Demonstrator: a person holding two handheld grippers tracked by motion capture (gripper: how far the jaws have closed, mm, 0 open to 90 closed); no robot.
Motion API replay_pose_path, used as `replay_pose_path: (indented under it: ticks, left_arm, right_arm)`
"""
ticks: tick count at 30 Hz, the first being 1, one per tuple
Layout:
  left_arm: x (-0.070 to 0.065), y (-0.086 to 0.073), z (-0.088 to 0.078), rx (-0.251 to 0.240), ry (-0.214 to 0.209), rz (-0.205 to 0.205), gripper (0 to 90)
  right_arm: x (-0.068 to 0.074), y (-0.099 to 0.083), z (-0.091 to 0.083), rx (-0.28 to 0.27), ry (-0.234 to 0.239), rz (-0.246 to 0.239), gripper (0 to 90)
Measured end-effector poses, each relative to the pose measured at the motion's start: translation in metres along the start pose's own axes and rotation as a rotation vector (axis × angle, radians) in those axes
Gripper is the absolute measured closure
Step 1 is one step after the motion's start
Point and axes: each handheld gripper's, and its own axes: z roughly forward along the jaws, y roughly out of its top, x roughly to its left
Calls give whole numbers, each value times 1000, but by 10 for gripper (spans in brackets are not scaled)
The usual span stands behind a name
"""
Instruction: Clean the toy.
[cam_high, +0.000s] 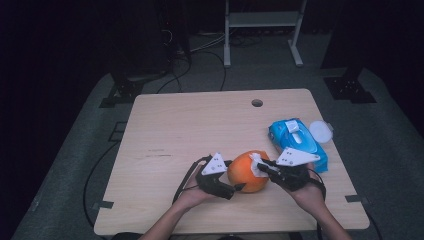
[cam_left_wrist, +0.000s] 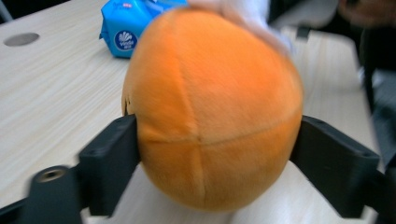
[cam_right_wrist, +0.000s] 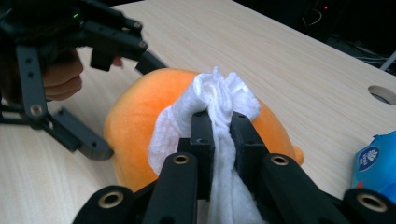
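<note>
An orange plush ball (cam_high: 245, 175) rests on the wooden table (cam_high: 190, 130) near its front edge. My left gripper (cam_high: 233, 176) comes at it from the left, and in the left gripper view its two black jaws touch the ball (cam_left_wrist: 210, 116) on both sides. My right gripper (cam_high: 261, 167) reaches in from the right, shut on a crumpled white wipe (cam_right_wrist: 215, 93). The wipe (cam_high: 256, 162) lies against the upper right of the ball (cam_right_wrist: 135, 126). In the right gripper view, the left gripper (cam_right_wrist: 122, 100) straddles the ball's far side.
A blue pack of wipes (cam_high: 297, 142) lies to the right behind the ball, with a round white lid (cam_high: 320, 131) beside it at the table's right edge. A cable hole (cam_high: 257, 103) sits near the far edge. A metal stand and cables occupy the floor beyond.
</note>
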Motion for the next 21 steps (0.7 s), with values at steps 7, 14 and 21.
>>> replay_pose_path:
  ticks: [7, 14, 21]
  left_arm:
    - [-11, 2, 0, 11, 48, 82, 241]
    - [-13, 0, 0, 31, 56, 145, 259]
    - [-8, 4, 3, 14, -5, 15, 109]
  right_arm:
    - [29, 11, 4, 10, 42, -75, 805]
    - [26, 15, 4, 1, 15, -93, 802]
    - [8, 5, -1, 13, 6, -27, 806]
